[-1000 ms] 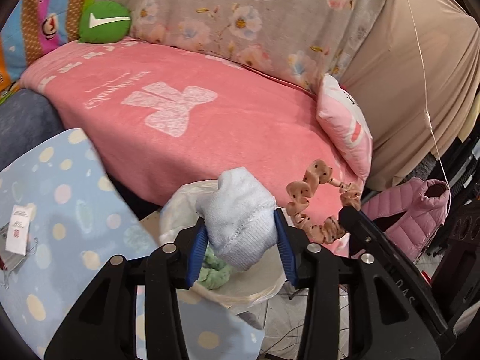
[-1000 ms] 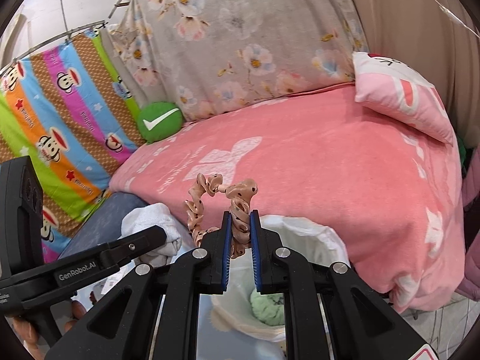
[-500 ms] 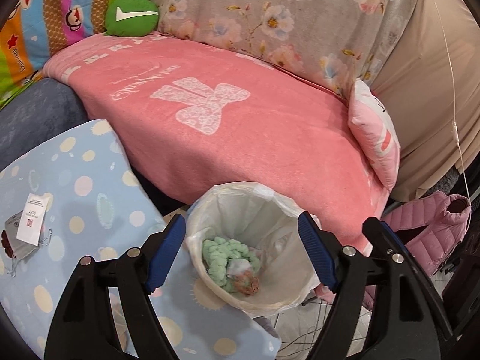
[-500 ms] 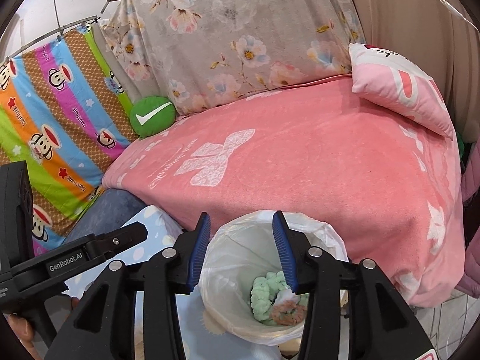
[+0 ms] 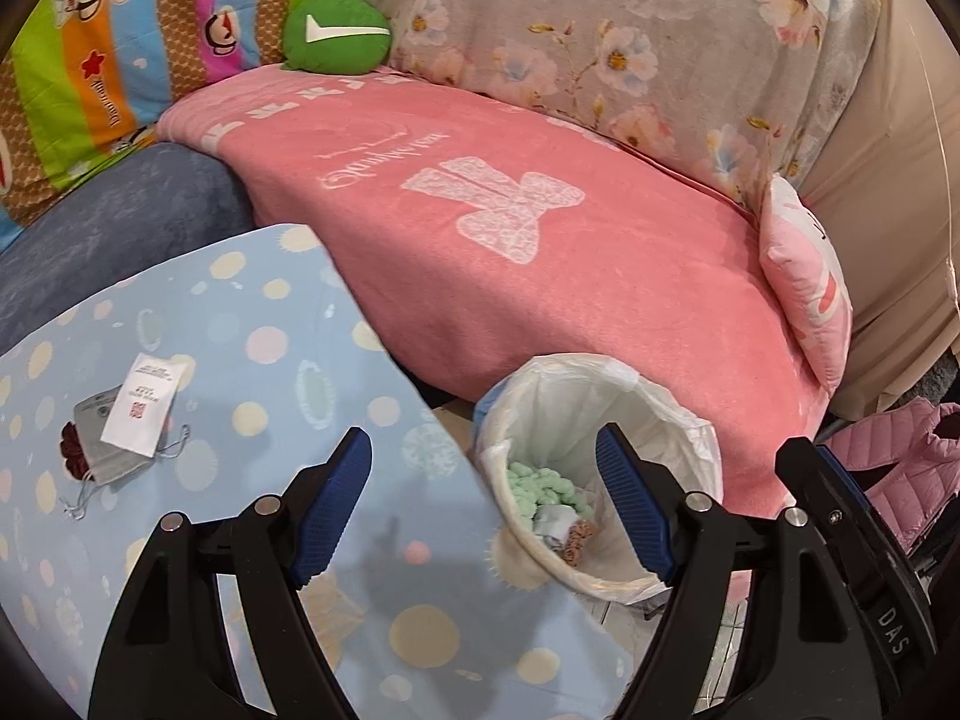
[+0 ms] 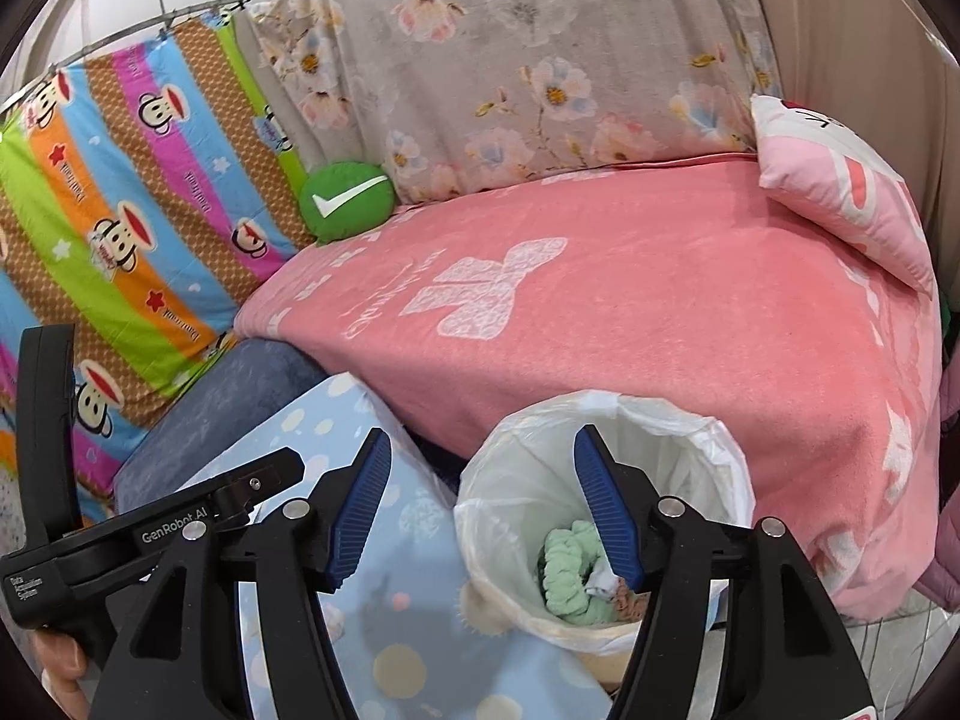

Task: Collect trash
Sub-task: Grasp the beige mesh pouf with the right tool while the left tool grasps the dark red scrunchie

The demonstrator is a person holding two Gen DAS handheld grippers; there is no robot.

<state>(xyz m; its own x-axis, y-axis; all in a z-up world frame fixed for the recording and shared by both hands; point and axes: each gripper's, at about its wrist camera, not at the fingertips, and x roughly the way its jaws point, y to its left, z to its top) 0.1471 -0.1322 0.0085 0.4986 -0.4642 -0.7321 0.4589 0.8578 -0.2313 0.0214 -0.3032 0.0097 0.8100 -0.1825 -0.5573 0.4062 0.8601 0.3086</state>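
A small bin with a white plastic liner (image 5: 558,384) stands between the dotted blue table and the pink bed; it also shows in the right wrist view (image 6: 528,438). Inside lie a mint green scrunchie (image 5: 540,483), a pale blue sock and a brown scrunchie (image 5: 579,537). My left gripper (image 5: 483,507) is open and empty above the table edge beside the bin. My right gripper (image 6: 483,507) is open and empty over the bin's left rim. A white tag on a grey pouch (image 5: 138,405) lies on the table at the left.
The dotted blue table (image 5: 252,360) fills the lower left. The pink blanket bed (image 5: 540,252) lies behind the bin, with a pink pillow (image 5: 804,294) and a green cushion (image 5: 336,33). A pink jacket (image 5: 900,462) lies at the right.
Both grippers opened and dropped the sock and the brown scrunchie into the bin. Both have since drawn back and to the left, showing more of the table.
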